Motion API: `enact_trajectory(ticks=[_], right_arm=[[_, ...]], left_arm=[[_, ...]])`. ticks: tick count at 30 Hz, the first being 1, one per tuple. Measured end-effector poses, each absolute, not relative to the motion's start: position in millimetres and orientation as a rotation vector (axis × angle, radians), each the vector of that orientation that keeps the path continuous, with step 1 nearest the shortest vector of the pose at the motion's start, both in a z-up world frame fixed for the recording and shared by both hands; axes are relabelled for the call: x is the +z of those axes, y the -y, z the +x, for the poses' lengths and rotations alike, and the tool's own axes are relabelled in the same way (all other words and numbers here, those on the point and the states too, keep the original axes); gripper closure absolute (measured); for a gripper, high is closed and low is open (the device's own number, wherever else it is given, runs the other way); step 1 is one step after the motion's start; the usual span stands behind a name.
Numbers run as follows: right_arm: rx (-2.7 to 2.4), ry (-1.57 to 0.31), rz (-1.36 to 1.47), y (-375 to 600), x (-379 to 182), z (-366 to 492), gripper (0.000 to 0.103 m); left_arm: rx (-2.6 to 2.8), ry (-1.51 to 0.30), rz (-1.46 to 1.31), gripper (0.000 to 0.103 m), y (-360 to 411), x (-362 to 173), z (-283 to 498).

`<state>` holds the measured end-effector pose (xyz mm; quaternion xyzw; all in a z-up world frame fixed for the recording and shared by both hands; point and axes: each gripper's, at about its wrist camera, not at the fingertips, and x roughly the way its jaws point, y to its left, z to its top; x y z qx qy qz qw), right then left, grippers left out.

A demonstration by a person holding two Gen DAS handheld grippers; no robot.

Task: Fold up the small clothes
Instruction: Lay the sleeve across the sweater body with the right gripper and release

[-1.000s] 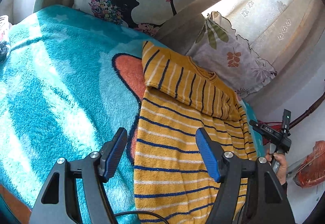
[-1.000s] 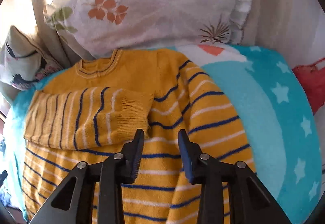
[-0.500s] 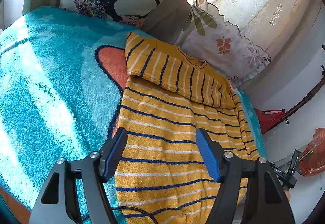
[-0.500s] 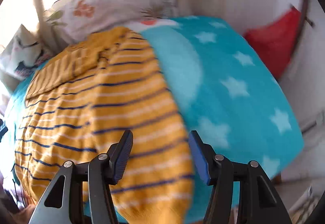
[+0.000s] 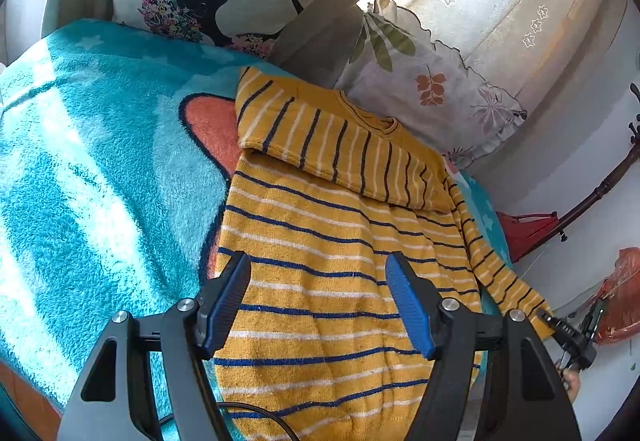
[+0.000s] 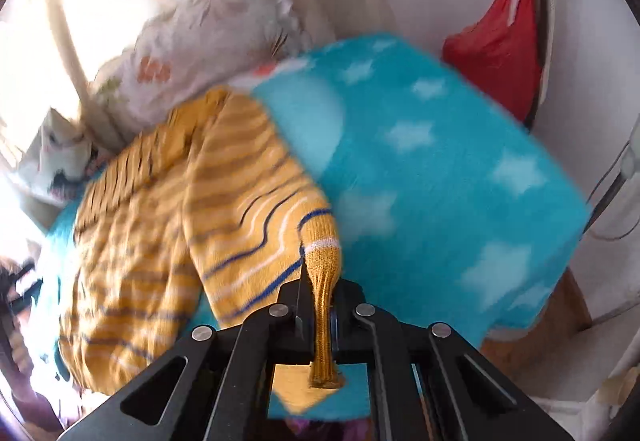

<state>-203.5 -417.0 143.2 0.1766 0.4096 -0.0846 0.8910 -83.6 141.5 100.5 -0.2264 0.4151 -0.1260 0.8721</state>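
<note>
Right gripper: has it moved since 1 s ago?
Yes. The right gripper went from open over the yellow striped knit sweater's chest, rightward to its outer sleeve cuff beside the turquoise star blanket, now clamped.

Strong daylight was cast from behind the curtain (image 5: 500,13), and bright patches were thrown across the blanket (image 5: 100,169). The left wrist view was rendered sharp. The right wrist view was smeared by motion blur, the sweater (image 6: 168,209) streaked. Both frames were bent and darkened at the corners.
</note>
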Motion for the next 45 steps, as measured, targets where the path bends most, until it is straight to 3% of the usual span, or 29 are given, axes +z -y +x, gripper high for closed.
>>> enact_trajectory(ticks=[4,8,19,25,29,32,34,35,36,45], right_arm=[[-0.372,-0.788,0.421,495,192,-183,0.098],[-0.384,-0.791,0.384,493,222,-151,0.098],[0.353,-0.941,0.284,222,242,-9,0.098],[0.572,-1.032,0.185,63,200,54,0.098],[0.571,-1.095,0.138,6,155,88,0.097],[0.570,-1.136,0.146,-12,124,108,0.092],[0.576,-1.163,0.169,-19,108,119,0.071],[0.600,-1.171,0.198,-23,103,122,0.053],[0.639,-1.176,0.242,-25,99,124,0.044],[0.692,-1.067,0.230,-8,137,98,0.041]], left_arm=[[-0.251,-0.853,-0.511,0.034,-158,98,-84],[-0.241,-0.854,-0.542,0.034,-170,93,-82],[-0.256,-0.832,-0.539,0.034,-180,101,-88],[-0.201,-0.811,-0.546,0.034,-199,108,-102],[-0.165,-0.817,-0.549,0.034,-210,105,-108],[-0.154,-0.829,-0.559,0.034,-213,100,-107],[-0.153,-0.836,-0.558,0.034,-212,98,-106],[-0.154,-0.839,-0.555,0.034,-211,98,-105],[-0.156,-0.842,-0.551,0.034,-209,97,-104],[-0.155,-0.853,-0.528,0.034,-199,92,-99]])
